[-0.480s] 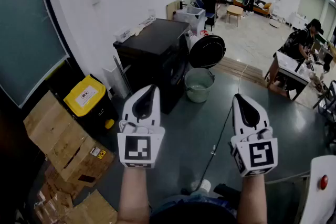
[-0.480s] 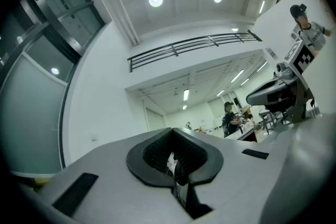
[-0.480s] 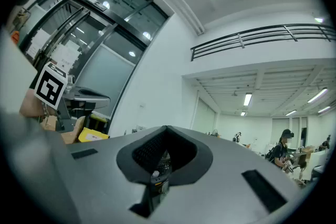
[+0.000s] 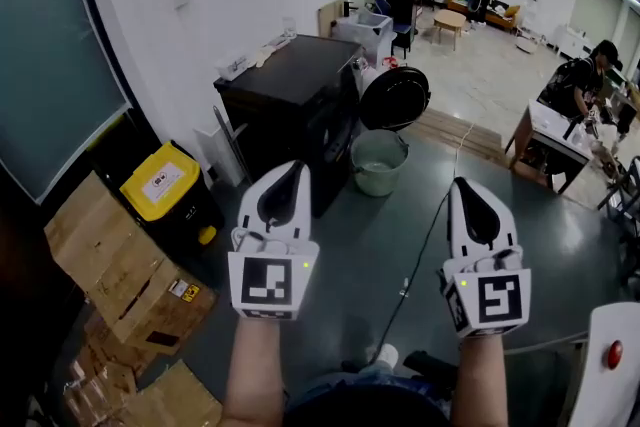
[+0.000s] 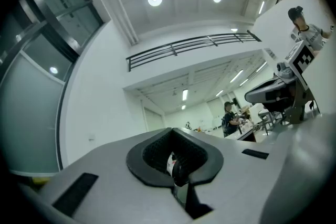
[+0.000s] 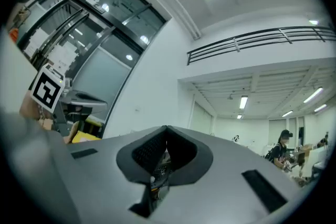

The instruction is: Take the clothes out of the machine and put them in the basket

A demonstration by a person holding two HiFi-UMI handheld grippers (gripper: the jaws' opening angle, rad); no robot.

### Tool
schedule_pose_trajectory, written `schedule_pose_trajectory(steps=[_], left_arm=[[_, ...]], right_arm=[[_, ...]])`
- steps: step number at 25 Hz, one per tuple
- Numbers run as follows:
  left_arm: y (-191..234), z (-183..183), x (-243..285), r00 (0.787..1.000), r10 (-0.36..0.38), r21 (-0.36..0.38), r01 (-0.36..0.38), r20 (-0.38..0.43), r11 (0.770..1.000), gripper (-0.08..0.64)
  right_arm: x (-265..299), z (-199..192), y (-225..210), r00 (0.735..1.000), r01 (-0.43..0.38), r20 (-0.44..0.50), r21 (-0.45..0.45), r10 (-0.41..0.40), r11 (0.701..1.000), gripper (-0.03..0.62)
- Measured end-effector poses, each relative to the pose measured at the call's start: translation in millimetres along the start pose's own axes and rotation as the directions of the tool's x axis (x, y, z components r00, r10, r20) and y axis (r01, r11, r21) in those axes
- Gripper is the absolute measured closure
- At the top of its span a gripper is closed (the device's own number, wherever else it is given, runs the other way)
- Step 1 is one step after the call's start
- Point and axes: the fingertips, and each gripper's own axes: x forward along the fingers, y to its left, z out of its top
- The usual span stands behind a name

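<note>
Clothes: none in sight in any view. I take them to be inside the drum, whose opening faces away from the head view.

The machine (image 4: 290,105) is a dark box against the white wall. Its round door (image 4: 395,98) looks swung open at the front corner.

The basket (image 4: 375,180) is a pale green tub on the floor, just beside the machine's front and below the door. I can make out nothing inside it.

Handling (judgement only):
- Fabric will be soft and limp. It is light if dry, heavier and clingy if damp.
- Best to pinch a bunched fold in the middle of a garment, not a thin hem.
- Trailing sleeves could snag on the door lip or drag on the floor.

Left hand-held gripper (image 4: 293,167): jaws pressed together with nothing between them, confirmed in the left gripper view (image 5: 170,130).

Right hand-held gripper (image 4: 458,183): likewise closed and empty (image 6: 166,127). Both are held out side by side, well short of the machine.

Around the work area, a cable (image 4: 420,255) runs across the floor between me and the basket (a trip or snag risk). A yellow-lidded bin (image 4: 160,183) and cardboard boxes (image 4: 110,265) stand to the left.
</note>
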Motion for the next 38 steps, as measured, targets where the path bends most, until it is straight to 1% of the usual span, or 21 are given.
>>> schedule_pose_trajectory(steps=[1,2,3,4,5,6,7,10,13,15,17,19,23,27,29,31,33,35,38], left_arm=[[0,-1,0,1.000,0.007,-0.033,-0.007,0.008,0.999,0.561],[1,-2,1,1.000,0.010,-0.072,-0.010,0.011,0.997,0.561],[1,-4,4,1.000,0.007,-0.110,-0.006,0.007,0.994,0.525],[1,-6,7,1.000,0.002,-0.144,-0.001,0.003,0.990,0.347],[1,-8,11,1.000,0.003,-0.166,-0.003,0.000,0.986,0.078],[1,-10,14,1.000,0.016,-0.175,-0.017,-0.007,0.984,0.009],[1,-11,17,0.999,0.033,-0.176,-0.036,-0.016,0.984,-0.010],[-7,-16,27,0.998,0.057,-0.175,-0.063,-0.040,0.983,-0.011],[-20,-18,42,0.996,0.069,-0.157,-0.077,-0.055,0.985,-0.011],[-30,-19,54,0.995,0.080,-0.148,-0.088,-0.058,0.985,-0.011],[-44,-18,64,0.995,0.085,-0.166,-0.093,-0.054,0.982,-0.011],[-59,-14,69,0.995,0.088,-0.193,-0.095,-0.043,0.977,-0.011],[-81,-12,72,0.994,0.098,-0.181,-0.106,-0.050,0.978,-0.009],[-81,-22,77,0.990,0.109,-0.167,-0.122,-0.085,0.978,-0.009],[-81,-30,84,0.986,0.120,-0.153,-0.137,-0.114,0.979,-0.009],[-81,-34,93,0.984,0.130,-0.145,-0.147,-0.123,0.978,-0.008],[-84,-36,104,0.988,0.109,-0.157,-0.125,-0.106,0.980,-0.008],[-90,-40,120,0.992,0.068,-0.165,-0.084,-0.104,0.983,-0.008],[-94,-53,148,0.991,0.038,-0.136,-0.055,-0.126,0.989,-0.008]], right_arm=[[0,0,-4,1.000,0.005,0.022,0.027,-0.005,1.000,0.592],[1,-1,-6,0.999,-0.011,0.036,0.058,0.009,0.998,0.592],[4,-3,-6,0.998,-0.044,0.040,0.090,0.040,0.995,0.426],[8,-7,-5,0.997,-0.075,0.040,0.119,0.071,0.990,0.124],[12,-11,-6,0.996,-0.090,0.038,0.141,0.086,0.986,0.066],[14,-16,-9,0.996,-0.091,0.029,0.152,0.088,0.984,0.032],[16,-23,-11,0.996,-0.089,0.015,0.155,0.088,0.984,0.017],[17,-39,-19,0.994,-0.102,-0.015,0.154,0.106,0.983,0.017],[20,-42,-32,0.992,-0.129,0.006,0.154,0.130,0.980,0.018],[22,-45,-46,0.991,-0.131,0.015,0.141,0.130,0.981,0.017],[24,-48,-64,0.992,-0.124,0.013,0.132,0.123,0.984,0.018],[24,-53,-80,0.991,-0.133,0.006,0.139,0.133,0.981,0.018],[22,-66,-101,0.987,-0.156,-0.010,0.127,0.159,0.979,0.018],[32,-78,-105,0.982,-0.184,-0.019,0.119,0.187,0.976,0.018],[35,-86,-109,0.980,-0.192,-0.036,0.098,0.196,0.977,0.018],[40,-93,-113,0.979,-0.193,-0.051,0.077,0.197,0.978,0.018],[47,-100,-118,0.981,-0.178,-0.069,0.083,0.184,0.981,0.020],[56,-106,-126,0.983,-0.155,-0.085,0.098,0.163,0.983,0.020],[72,-118,-134,0.982,-0.149,-0.099,0.104,0.160,0.983,0.020]])
